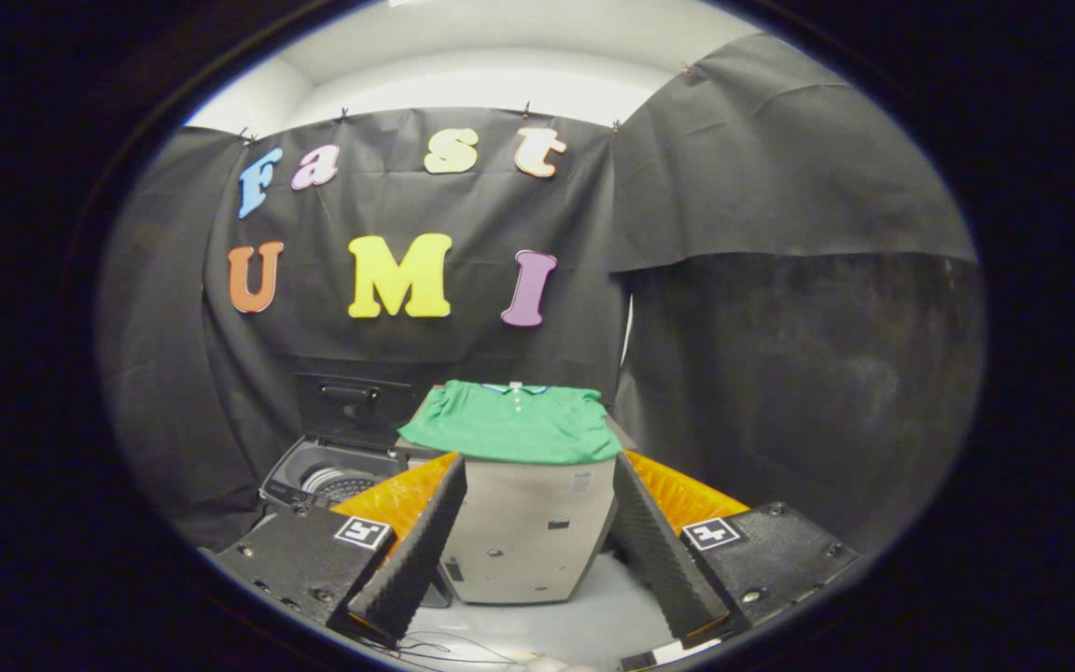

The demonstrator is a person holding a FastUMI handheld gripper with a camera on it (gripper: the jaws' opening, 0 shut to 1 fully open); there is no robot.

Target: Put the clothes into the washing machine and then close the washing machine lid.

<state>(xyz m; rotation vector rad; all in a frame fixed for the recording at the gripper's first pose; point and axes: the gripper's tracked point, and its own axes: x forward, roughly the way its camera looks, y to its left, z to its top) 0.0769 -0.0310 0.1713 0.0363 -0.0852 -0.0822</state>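
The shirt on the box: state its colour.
Green shirt, with a white collar edge, shown in the gripper view; the gripper is open.

Box (pixel 528 523): grey, upright, small dark marks on its near face.
Floor (pixel 584 625): white, thin cables lying on it.

Green shirt (pixel 511 425) with white collar, beige box (pixel 528 532), orange-backed black ribbed fingers (pixel 416 551), dark grey washing machine (pixel 332 471)

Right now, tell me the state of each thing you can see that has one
gripper: fingers open wide, holding nothing, short of the box.
green shirt: lying spread on top of the beige box, not yet picked up.
washing machine: lid raised, drum open.
beige box: upright on the floor, beside the washing machine.
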